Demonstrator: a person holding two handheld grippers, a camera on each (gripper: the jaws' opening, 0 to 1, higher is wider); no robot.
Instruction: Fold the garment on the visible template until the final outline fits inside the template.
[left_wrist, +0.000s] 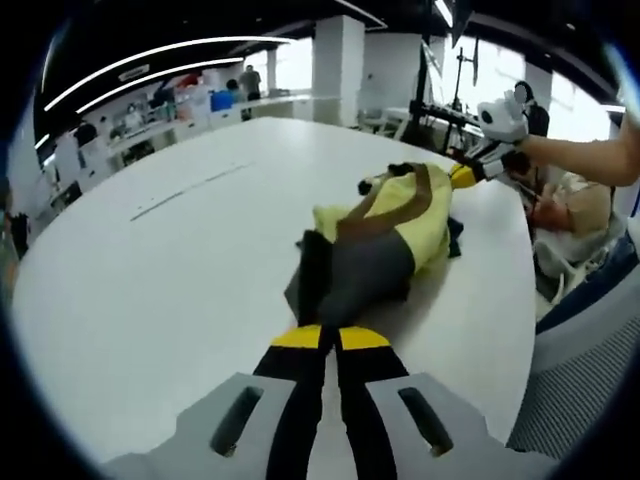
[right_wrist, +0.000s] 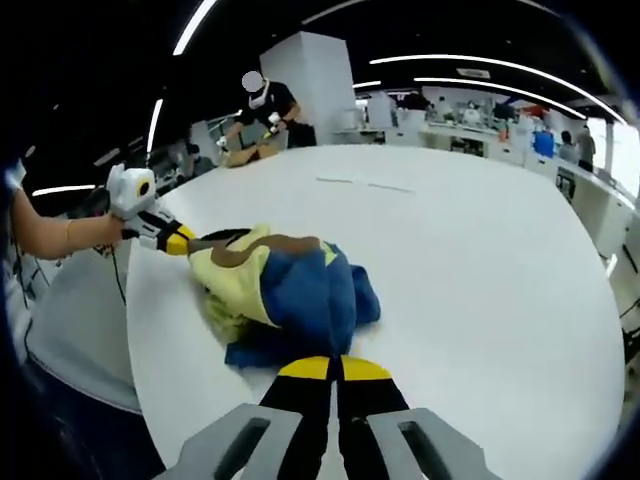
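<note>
Evidently both grippers — left gripper (left_wrist: 330, 335), right gripper (right_wrist: 335, 365) — clamped on bunched garment (left_wrist: 385, 235), template hidden.

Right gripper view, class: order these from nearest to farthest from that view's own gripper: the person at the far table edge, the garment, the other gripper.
1. The garment, at the right gripper tips.
2. The left gripper, at the garment's far left end.
3. The person, beyond the table.

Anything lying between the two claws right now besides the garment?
No. In the left gripper view, the left claw and right claw sit at opposite ends of the bunched garment. The right gripper view shows nothing else between them.
</note>
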